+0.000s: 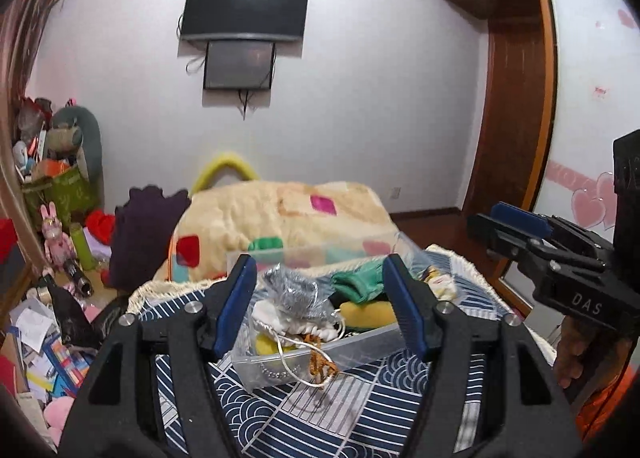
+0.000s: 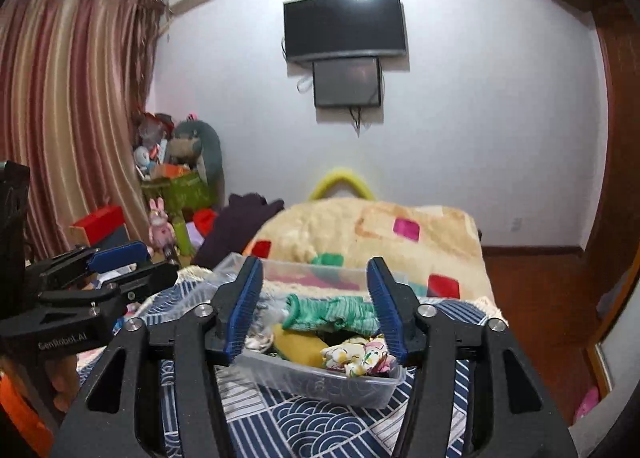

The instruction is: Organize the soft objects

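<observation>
Both jaws wide, bin (image 2: 320, 382) btwn.

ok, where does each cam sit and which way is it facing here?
Left wrist: on the left gripper, facing over the clear bin toward the TV wall; own open fingers, plus the right gripper at right.
Right wrist: on the right gripper, same heading; own open fingers, left gripper at left.
Shared: bin, green cloth, blanket, TV.
</observation>
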`<action>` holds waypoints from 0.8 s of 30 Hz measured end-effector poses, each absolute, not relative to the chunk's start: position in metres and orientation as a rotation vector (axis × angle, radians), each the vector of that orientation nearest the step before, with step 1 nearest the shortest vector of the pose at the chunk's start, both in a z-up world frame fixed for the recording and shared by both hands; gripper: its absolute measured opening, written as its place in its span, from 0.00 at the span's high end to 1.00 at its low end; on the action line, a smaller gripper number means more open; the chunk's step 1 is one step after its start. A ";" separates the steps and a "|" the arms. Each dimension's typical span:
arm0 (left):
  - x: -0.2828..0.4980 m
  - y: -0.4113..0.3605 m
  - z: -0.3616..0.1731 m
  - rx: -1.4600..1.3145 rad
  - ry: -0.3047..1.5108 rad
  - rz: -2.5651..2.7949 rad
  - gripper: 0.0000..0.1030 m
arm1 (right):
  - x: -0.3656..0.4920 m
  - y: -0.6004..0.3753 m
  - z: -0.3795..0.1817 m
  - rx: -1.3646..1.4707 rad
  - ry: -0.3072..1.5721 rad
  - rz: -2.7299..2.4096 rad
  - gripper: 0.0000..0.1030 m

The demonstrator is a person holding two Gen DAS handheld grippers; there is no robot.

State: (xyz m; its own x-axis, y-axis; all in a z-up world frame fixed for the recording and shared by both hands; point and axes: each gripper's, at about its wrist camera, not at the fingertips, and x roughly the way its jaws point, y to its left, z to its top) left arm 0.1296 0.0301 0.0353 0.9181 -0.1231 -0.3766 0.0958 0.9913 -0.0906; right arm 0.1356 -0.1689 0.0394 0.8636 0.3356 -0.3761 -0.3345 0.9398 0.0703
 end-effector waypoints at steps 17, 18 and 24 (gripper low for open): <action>0.064 0.015 0.055 -0.046 0.259 -0.100 0.01 | 0.094 -0.172 0.044 0.028 0.266 0.333 0.07; 0.062 0.015 0.054 -0.051 0.257 -0.094 0.00 | 0.093 -0.172 0.043 0.033 0.266 0.335 0.06; 0.054 0.019 0.048 -0.070 0.250 -0.073 0.00 | 0.084 -0.171 0.040 0.027 0.255 0.332 0.05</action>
